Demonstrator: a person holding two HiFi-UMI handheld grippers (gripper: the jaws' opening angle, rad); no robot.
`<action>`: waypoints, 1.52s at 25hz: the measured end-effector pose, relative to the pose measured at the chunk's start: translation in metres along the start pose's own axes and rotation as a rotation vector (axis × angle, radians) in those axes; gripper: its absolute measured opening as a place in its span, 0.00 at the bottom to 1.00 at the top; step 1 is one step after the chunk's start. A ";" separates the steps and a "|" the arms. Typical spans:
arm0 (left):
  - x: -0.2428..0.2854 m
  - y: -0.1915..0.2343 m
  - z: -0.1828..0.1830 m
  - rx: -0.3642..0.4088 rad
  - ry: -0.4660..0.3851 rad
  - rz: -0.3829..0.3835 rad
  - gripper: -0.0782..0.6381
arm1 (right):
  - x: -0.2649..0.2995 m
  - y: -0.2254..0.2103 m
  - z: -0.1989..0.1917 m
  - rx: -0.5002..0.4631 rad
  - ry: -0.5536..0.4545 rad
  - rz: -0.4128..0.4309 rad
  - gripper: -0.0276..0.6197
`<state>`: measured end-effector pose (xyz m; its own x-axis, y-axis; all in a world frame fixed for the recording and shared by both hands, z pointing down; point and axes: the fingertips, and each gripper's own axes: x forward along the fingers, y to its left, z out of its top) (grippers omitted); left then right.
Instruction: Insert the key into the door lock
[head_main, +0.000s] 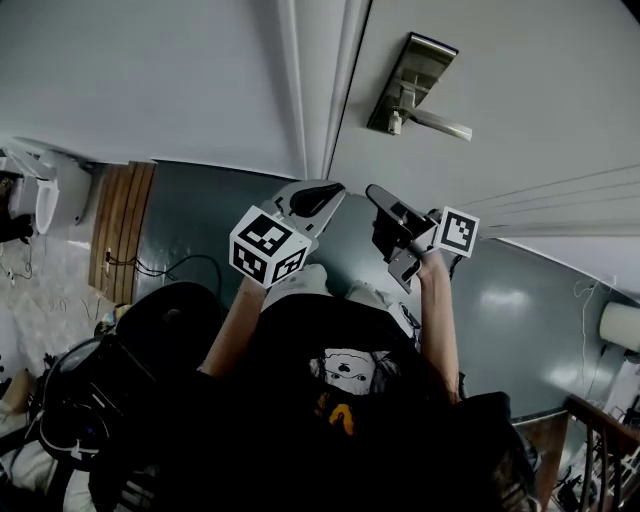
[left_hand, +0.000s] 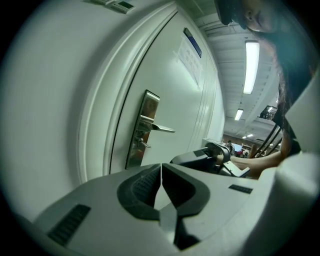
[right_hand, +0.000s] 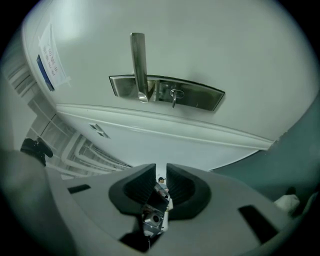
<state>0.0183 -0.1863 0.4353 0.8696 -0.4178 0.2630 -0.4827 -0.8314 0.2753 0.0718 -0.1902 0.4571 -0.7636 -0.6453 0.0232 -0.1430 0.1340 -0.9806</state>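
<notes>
The white door (head_main: 520, 70) carries a metal lock plate (head_main: 410, 85) with a lever handle (head_main: 440, 124). A small stub (right_hand: 173, 96) sticks out of the lock plate (right_hand: 165, 92) beside the lever (right_hand: 139, 65). My right gripper (head_main: 374, 193) is shut on a small metal key (right_hand: 160, 192) with a ring, held below the lock and apart from it. Level with it on the left is my left gripper (head_main: 328, 192), its jaws shut on nothing and pointing at the door frame. The lock plate (left_hand: 142, 130) and the right gripper (left_hand: 210, 157) show in the left gripper view.
The door frame (head_main: 320, 90) runs between the wall and the door. A paper notice (right_hand: 52, 57) is stuck on the door. Dark floor (head_main: 200, 230) lies below, with a wooden strip (head_main: 120, 230) at the left and a railing (head_main: 600, 440) at the lower right.
</notes>
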 end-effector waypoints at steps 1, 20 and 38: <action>0.000 0.007 -0.002 -0.003 0.001 0.010 0.13 | 0.004 -0.004 0.000 -0.002 0.007 -0.004 0.12; 0.013 -0.103 -0.016 -0.014 0.008 0.225 0.13 | -0.102 0.021 -0.034 -0.132 0.169 0.056 0.12; -0.016 -0.209 -0.063 -0.029 0.054 0.283 0.13 | -0.183 0.031 -0.112 -0.246 0.239 0.037 0.07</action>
<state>0.0986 0.0168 0.4318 0.6936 -0.6108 0.3818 -0.7087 -0.6736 0.2097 0.1366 0.0165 0.4447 -0.8929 -0.4461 0.0615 -0.2373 0.3501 -0.9061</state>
